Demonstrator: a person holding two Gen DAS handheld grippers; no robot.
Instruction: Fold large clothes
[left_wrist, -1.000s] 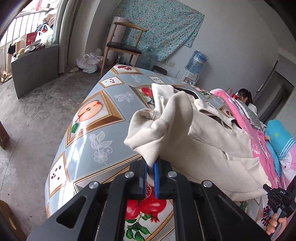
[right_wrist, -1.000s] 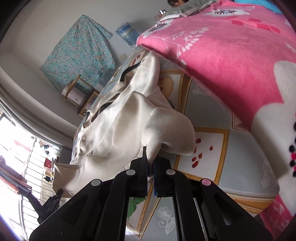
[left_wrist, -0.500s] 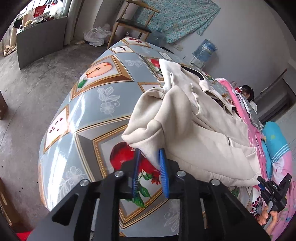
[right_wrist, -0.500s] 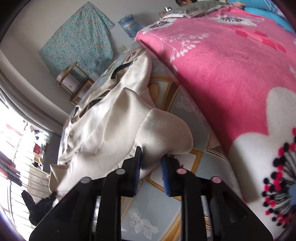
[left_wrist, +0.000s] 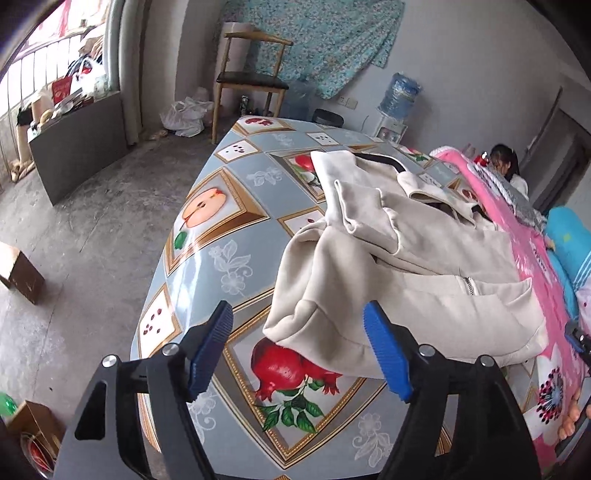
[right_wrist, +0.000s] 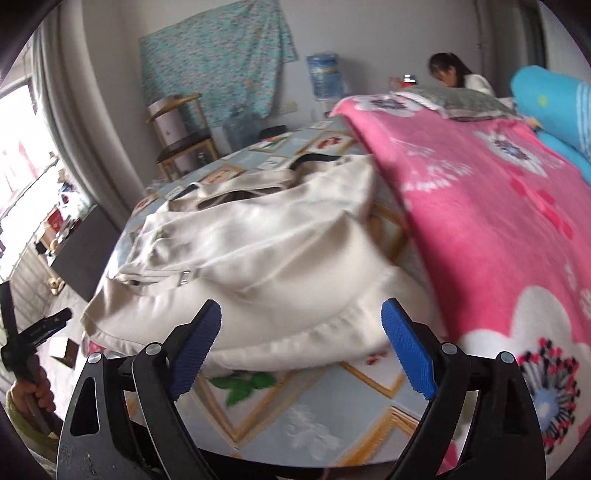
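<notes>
We are working over a wide table (left_wrist: 229, 258) covered in a glossy fruit-print cloth, with a pink flowered blanket (right_wrist: 480, 206) bunched along its far side. On the cloth, between the table's open stretch and the blanket, lies the one garment we care about — a cream zip-up jacket (left_wrist: 424, 266), doubled over itself so its hem end forms a thick rolled edge nearest us, its collar and a dark lining toward the far end.

We judge the step in hand to be the release after a fold: the jacket lies slack on the table and neither tool presses on it. Our left gripper (left_wrist: 295, 354) has its blue pads spread wide and opening further; the jacket's near corner sits beyond and between them, untouched. Our right gripper (right_wrist: 299, 350) is the same from the other side — jaws parting, the rolled hem just ahead of the gap, nothing pinched. That view is blurred, so finer detail of the hem is hard to read.

The fold looks lumpy, with a sleeve (left_wrist: 354, 206) puckered on top and the bundle not yet squared. The next move, we think, calls for picking fresh grasp points — likely the two ends of a long edge — and closing on enough layers to carry them over together. Soft fleece of this sort should slump, so both hands would need to travel evenly.
</notes>
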